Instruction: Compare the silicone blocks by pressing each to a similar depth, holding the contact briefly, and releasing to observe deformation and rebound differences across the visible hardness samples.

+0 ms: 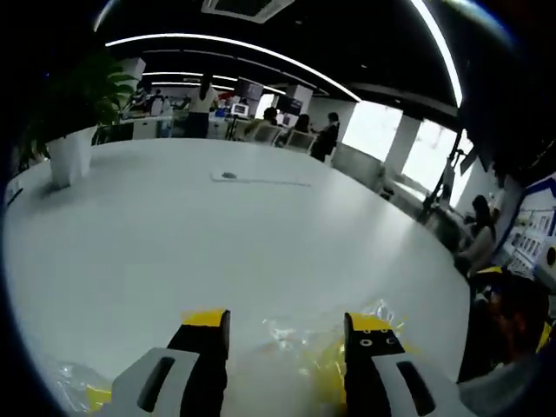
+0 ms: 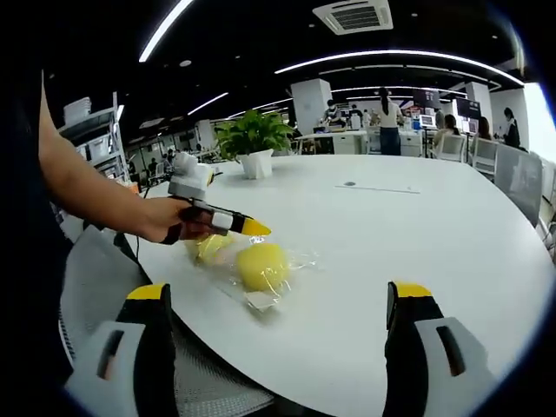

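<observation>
The right gripper (image 2: 276, 326) hangs with jaws wide apart, short of the white table (image 2: 452, 243). Beyond it, the left gripper (image 2: 252, 228), jaws seemingly open, hovers just beside two yellow silicone blocks (image 2: 261, 265), rounded and wrapped in clear plastic, near the table's edge. A potted plant (image 2: 254, 139) stands farther back.

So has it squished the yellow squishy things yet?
Nothing looks done. Both yellow blocks, one in front and one behind, lie in clear wrappers on the white table. The left hand-held gripper hovers over them with jaws parted. The right hand-held gripper waits open, away from them. All the pressing is left.
</observation>
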`<control>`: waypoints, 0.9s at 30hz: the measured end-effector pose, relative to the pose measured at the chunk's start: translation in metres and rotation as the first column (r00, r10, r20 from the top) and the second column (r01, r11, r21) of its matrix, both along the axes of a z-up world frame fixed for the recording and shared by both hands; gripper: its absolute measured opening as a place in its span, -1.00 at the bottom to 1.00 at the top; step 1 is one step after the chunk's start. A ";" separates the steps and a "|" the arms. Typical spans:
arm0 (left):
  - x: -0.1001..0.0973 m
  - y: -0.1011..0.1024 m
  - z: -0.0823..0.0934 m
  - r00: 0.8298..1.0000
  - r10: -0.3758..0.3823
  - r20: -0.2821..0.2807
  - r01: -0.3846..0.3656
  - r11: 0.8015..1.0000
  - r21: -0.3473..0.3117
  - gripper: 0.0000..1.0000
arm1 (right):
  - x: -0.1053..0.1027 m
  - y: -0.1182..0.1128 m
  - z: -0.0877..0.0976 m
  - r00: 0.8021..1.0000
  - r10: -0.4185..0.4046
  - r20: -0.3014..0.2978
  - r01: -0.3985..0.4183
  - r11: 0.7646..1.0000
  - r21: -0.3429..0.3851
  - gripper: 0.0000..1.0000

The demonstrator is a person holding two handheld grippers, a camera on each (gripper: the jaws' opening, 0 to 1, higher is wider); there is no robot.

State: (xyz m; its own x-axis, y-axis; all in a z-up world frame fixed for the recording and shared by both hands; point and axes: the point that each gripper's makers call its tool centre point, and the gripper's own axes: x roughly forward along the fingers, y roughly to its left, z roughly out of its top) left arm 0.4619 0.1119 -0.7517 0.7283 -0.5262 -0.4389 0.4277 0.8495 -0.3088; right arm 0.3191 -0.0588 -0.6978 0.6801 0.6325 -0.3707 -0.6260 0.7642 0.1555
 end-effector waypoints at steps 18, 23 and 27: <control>-0.070 0.141 0.088 0.972 -0.146 0.185 0.131 0.987 0.092 1.00 | 0.018 -0.001 -0.013 1.000 -0.024 -0.002 0.024 0.999 -0.045 0.93; -0.100 0.180 0.087 0.978 -0.117 0.172 0.106 0.992 0.068 1.00 | 0.016 -0.001 -0.017 1.000 -0.018 -0.017 0.017 0.999 -0.050 0.93; -0.120 0.207 0.080 0.983 -0.071 0.170 0.057 0.994 0.091 1.00 | 0.012 0.001 -0.020 1.000 -0.016 -0.011 0.015 0.998 -0.067 0.93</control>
State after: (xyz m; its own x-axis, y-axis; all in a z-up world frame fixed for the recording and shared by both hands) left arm 0.3424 0.3189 -0.6714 0.7632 -0.5404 -0.3543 0.5226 0.8387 -0.1533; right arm 0.3306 -0.0580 -0.7174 0.6853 0.5951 -0.4198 -0.6122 0.7829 0.1104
